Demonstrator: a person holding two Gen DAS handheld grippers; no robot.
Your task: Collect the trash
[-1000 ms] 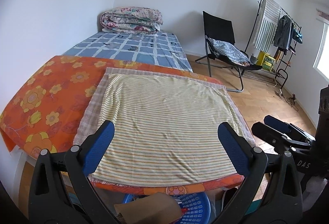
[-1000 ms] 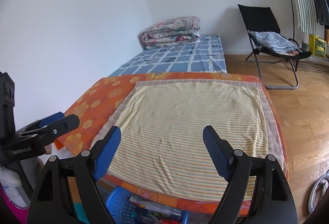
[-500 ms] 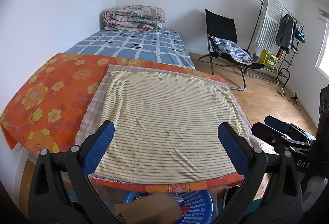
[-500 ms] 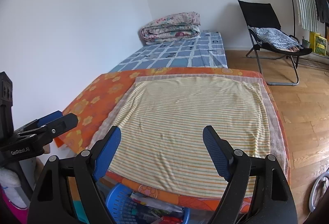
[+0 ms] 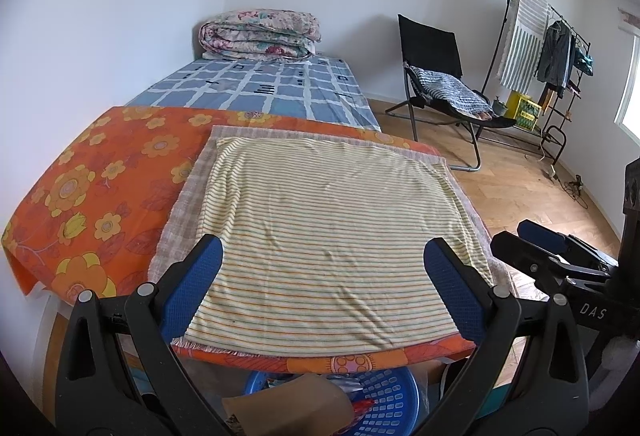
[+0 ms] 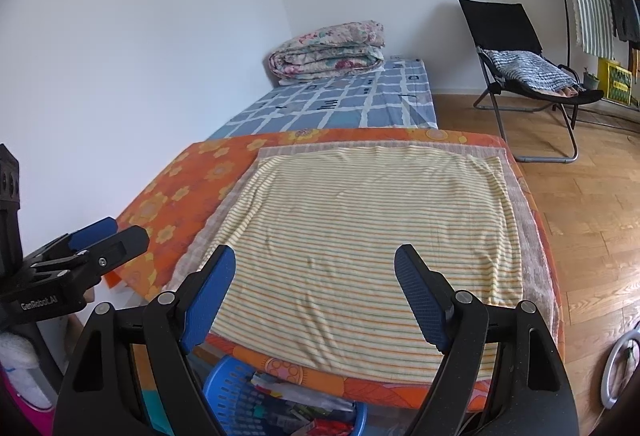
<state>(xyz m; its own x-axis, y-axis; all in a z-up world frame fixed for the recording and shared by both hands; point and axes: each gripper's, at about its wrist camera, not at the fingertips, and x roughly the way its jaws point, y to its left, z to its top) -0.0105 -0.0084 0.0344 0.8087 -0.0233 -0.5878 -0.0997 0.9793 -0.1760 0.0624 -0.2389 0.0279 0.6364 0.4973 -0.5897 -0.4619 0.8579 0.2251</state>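
Both grippers idle above a cleared surface
Left gripper (image 5: 322, 284) and right gripper (image 6: 314, 292) hover, jaws apart and empty — trash sits in the blue basket (image 6: 228, 388) below the striped cloth (image 5: 328, 236).

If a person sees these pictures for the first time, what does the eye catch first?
Probably the yellow striped cloth, spread flat over the orange flowered cover at the centre. Next, the blue basket of trash below the near edge, between the open left gripper and right gripper.
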